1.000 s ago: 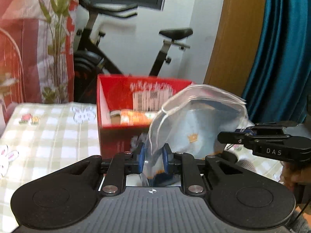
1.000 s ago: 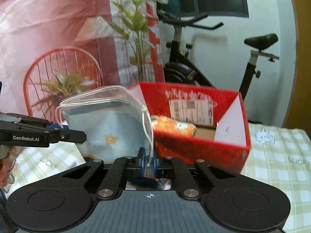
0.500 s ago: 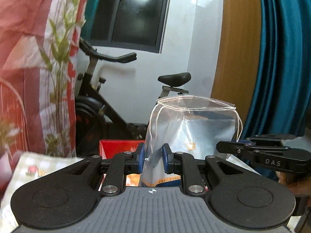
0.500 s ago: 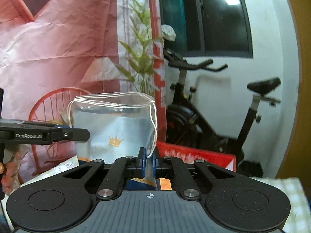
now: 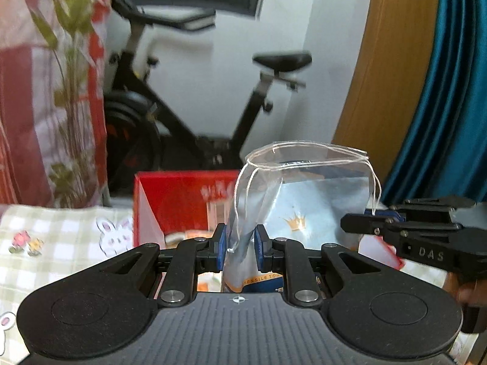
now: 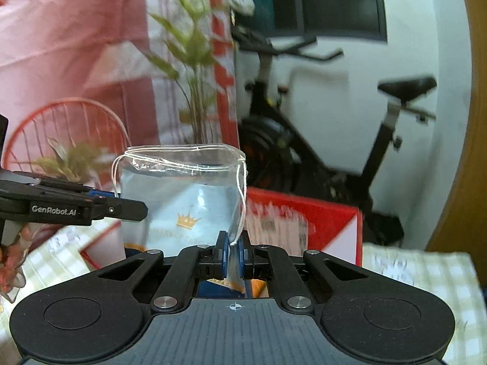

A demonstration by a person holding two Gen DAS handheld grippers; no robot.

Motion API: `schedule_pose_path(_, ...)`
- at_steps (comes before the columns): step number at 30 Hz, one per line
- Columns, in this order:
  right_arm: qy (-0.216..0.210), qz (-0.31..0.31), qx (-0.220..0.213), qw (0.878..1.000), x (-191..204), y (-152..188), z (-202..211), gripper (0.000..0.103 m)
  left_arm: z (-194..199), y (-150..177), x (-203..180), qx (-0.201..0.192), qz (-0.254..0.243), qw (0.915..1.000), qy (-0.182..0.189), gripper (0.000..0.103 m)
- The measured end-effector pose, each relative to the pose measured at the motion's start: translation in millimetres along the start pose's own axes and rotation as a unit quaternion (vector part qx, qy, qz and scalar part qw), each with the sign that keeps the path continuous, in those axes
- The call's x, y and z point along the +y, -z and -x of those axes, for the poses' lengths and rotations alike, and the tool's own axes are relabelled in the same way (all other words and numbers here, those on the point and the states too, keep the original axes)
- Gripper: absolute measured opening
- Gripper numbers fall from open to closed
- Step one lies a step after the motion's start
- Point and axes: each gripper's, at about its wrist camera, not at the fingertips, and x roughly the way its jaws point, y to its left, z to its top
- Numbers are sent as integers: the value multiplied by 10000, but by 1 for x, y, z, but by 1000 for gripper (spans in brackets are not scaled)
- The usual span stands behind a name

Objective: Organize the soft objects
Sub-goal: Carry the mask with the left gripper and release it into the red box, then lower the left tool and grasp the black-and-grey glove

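Note:
A clear plastic drawstring bag [image 5: 307, 170] hangs stretched between my two grippers, with a light-blue packet [image 5: 316, 210] bearing a gold crown inside it. In the left wrist view my left gripper [image 5: 240, 243] is shut on the bag's left edge, and my right gripper [image 5: 365, 222] pinches its right edge. The right wrist view shows the same bag [image 6: 182, 188] with my right gripper [image 6: 232, 255] shut on its edge near the string. My left gripper [image 6: 131, 210] holds the far side. A red cardboard box [image 5: 179, 200] stands just behind and below the bag.
The box [image 6: 319, 222] holds an orange packet and rests on a checked tablecloth [image 5: 61, 243] printed with rabbits. Behind are an exercise bike [image 5: 188, 115], a tall plant [image 5: 70, 97], a pink-and-red sheet and a teal curtain [image 5: 441, 91]. A hand [image 5: 465, 292] grips the right tool.
Both grippers have lifted the bag and carried it across; it now hangs flat and taut between them. The red box dropped out of view, then came back lower in both views.

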Motion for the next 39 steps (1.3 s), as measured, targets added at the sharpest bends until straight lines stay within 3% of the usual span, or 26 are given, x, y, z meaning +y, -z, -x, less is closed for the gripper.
schedule_pose_path(5, -13, -436, 505, 9978, -19, 16, -29, 6, -25, 10, 6, 629, 60, 9980, 85, 20)
schedule_pose_path(12, 32, -496, 774, 9958, -28, 24, -56, 8, -43, 12, 14, 793, 81, 9968, 95, 23)
schedule_pose_path(16, 212, -297, 751, 9965, -29, 20, -65, 26, -43, 10, 13, 659, 77, 9977, -114, 63)
schedule_pose_path(19, 290, -158, 613, 9976, -26, 18, -64, 40, -36, 10, 12, 513, 15, 9983, -267, 72)
schedule_pose_path(21, 304, -96, 530, 9981, -24, 18, -61, 56, -32, 10, 11, 489, 42, 9981, -366, 76)
schedule_pose_path(23, 353, -28, 466, 9983, -20, 17, -56, 62, -23, 10, 10, 441, 93, 9980, -453, 84)
schedule_pose_path(32, 288, 65, 353, 9989, -3, 19, -13, 70, 19, 17, 1, 425, 185, 9956, -809, 93)
schedule_pose_path(39, 142, -7, 314, 9994, 18, 43, 34, 71, 66, 49, -14, 376, 209, 9949, -913, 94)
